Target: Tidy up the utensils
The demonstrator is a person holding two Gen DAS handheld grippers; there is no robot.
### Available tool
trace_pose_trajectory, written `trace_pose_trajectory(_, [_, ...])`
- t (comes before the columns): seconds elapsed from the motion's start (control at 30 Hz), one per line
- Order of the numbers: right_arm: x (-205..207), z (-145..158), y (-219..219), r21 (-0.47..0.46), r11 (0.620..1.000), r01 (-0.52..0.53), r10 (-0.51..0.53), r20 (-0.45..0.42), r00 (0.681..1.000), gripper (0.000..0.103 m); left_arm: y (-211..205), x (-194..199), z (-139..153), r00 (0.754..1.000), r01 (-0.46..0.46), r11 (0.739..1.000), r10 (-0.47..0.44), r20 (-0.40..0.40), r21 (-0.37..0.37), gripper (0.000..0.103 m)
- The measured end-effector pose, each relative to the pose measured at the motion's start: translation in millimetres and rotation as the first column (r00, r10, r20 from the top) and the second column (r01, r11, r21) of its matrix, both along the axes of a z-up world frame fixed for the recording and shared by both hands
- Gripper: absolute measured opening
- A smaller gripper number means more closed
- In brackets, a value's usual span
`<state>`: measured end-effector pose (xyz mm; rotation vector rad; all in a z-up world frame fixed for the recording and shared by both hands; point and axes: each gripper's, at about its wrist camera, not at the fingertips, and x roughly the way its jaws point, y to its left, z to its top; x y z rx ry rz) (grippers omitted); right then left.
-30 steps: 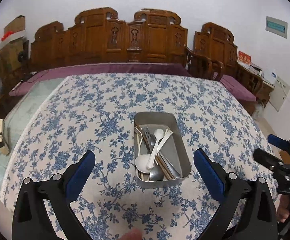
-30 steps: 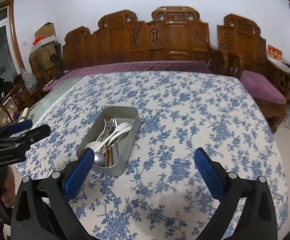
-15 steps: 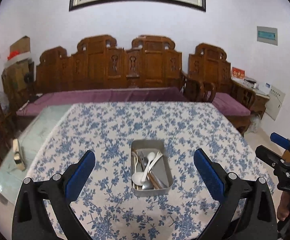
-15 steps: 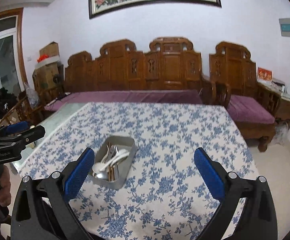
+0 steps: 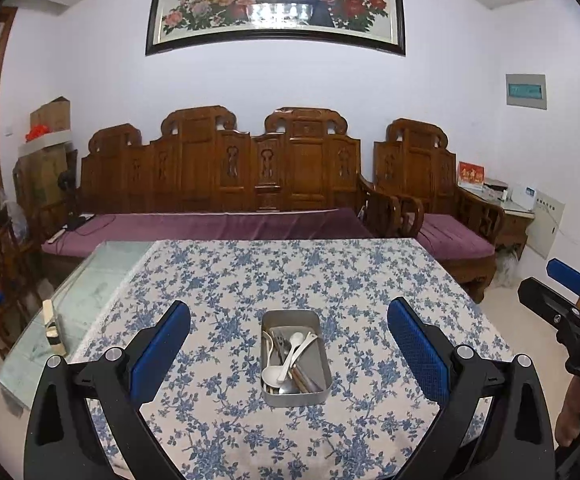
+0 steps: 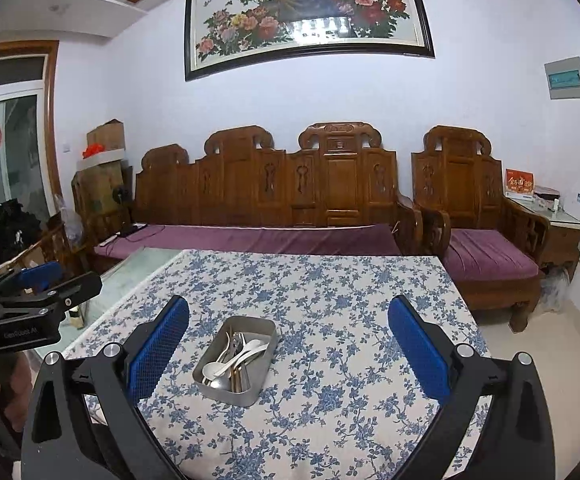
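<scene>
A metal tin (image 5: 294, 394) sits on the blue-flowered tablecloth (image 5: 290, 276) near the front edge. It holds white spoons (image 5: 290, 356), metal cutlery and chopsticks. It also shows in the right wrist view (image 6: 232, 392). My left gripper (image 5: 288, 344) is open and empty, held back above the table's near side. My right gripper (image 6: 288, 342) is open and empty too, to the right of the tin. Each gripper shows at the edge of the other's view.
A carved wooden sofa (image 5: 250, 184) with a purple cushion stands behind the table, an armchair (image 6: 477, 216) to its right. The bare glass tabletop (image 5: 70, 308) at left carries a small box (image 5: 52, 328). Floor lies right of the table.
Both grippers have pulled back and up from the table. The tin looks smaller and farther, and the painting on the wall has come into view. Both stay open.
</scene>
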<state>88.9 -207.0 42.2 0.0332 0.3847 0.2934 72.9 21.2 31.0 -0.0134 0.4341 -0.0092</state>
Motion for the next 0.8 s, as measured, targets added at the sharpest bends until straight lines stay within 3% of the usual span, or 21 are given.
trace_pose_trajectory(0.8, [-3.9,1.6,-2.5,-0.001,1.0,0.012,-0.012,-0.007,1.0,0.1,-2.9,-2.1,-4.0,1.0,-0.007,1.0,0.007,0.004,-0.001,0.095])
